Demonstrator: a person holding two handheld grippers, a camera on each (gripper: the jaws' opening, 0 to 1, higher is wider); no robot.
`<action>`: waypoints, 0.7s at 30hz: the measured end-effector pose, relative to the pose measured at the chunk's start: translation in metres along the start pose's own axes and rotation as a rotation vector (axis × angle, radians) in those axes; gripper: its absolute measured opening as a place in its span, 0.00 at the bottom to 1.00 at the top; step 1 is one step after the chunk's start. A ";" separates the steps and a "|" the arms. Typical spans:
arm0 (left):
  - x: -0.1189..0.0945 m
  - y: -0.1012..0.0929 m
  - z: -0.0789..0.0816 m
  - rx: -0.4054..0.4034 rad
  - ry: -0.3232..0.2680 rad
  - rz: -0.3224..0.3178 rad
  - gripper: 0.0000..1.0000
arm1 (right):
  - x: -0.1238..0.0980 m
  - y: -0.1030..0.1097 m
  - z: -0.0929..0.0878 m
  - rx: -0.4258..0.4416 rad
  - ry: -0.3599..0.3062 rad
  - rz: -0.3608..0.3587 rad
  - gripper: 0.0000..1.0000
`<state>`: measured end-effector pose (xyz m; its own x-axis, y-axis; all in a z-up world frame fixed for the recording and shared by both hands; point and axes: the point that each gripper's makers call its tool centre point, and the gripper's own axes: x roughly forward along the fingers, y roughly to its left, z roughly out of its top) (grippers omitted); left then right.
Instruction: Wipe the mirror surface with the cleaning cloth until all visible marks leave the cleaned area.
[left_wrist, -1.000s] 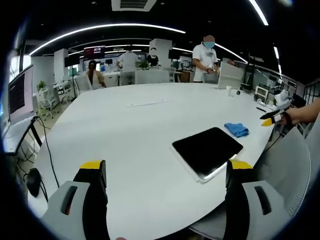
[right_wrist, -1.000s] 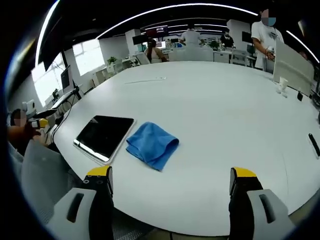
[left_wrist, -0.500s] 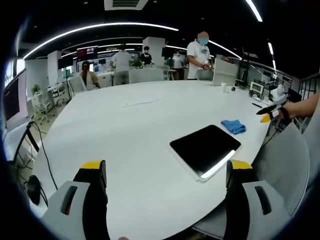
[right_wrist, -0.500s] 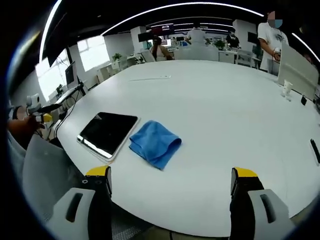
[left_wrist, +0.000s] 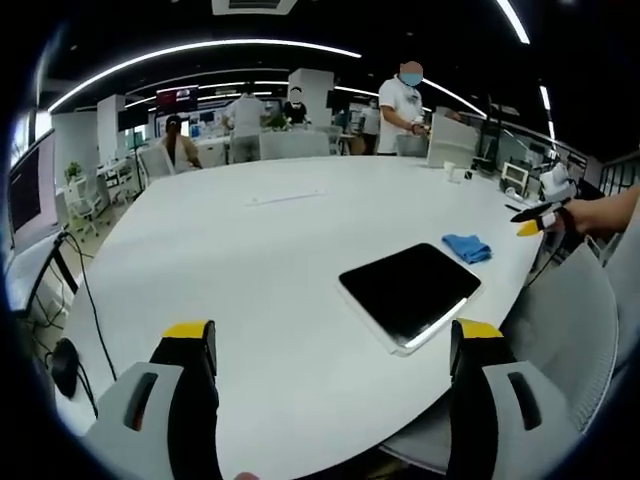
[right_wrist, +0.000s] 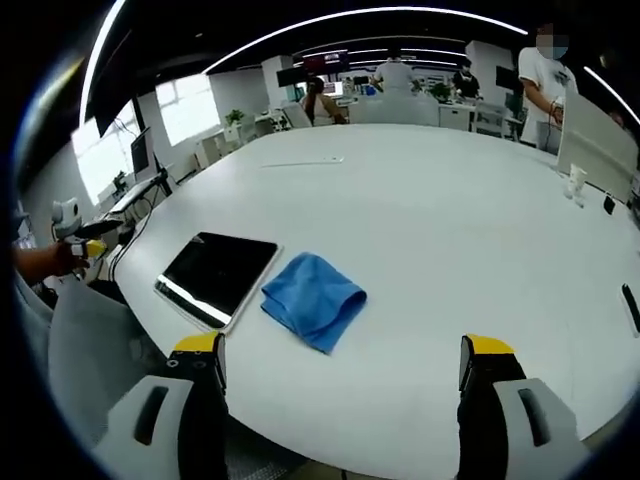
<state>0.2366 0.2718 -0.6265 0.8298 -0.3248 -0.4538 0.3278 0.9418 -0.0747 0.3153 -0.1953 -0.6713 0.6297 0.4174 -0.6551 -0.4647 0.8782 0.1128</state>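
Observation:
A dark rectangular mirror (left_wrist: 408, 292) (right_wrist: 216, 276) lies flat near the edge of the big white table (left_wrist: 250, 260) (right_wrist: 440, 230). Beside it rests a crumpled blue cleaning cloth (left_wrist: 467, 246) (right_wrist: 313, 299). My left gripper (left_wrist: 330, 345) hovers open above the table's near edge, short of the mirror, with nothing between its jaws. My right gripper (right_wrist: 340, 355) is open too, held over the table edge just short of the cloth. In the left gripper view the right gripper (left_wrist: 530, 221) shows at the far right in a hand; in the right gripper view the left gripper (right_wrist: 85, 243) shows at the far left.
A grey chair back (left_wrist: 570, 330) (right_wrist: 85, 350) stands close to the table edge by the mirror. Several people stand or sit beyond the far side of the table. A black pen (right_wrist: 630, 306) and a white cup (right_wrist: 574, 180) lie at the right side.
Both views shifted slightly with the hands. The mirror and cloth kept their places on the table. Both grippers stayed open.

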 end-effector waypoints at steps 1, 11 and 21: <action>0.000 0.001 0.000 -0.005 -0.004 0.003 0.97 | 0.000 0.000 0.000 -0.005 0.001 -0.003 0.96; -0.001 0.006 0.002 -0.028 -0.020 0.012 0.99 | 0.000 -0.004 0.011 -0.004 -0.024 -0.032 0.98; 0.000 0.005 0.006 -0.009 -0.021 0.000 0.98 | 0.013 0.013 0.035 0.000 -0.038 -0.025 0.90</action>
<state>0.2412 0.2765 -0.6212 0.8392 -0.3268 -0.4347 0.3243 0.9424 -0.0825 0.3391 -0.1708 -0.6522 0.6640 0.4039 -0.6292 -0.4486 0.8885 0.0969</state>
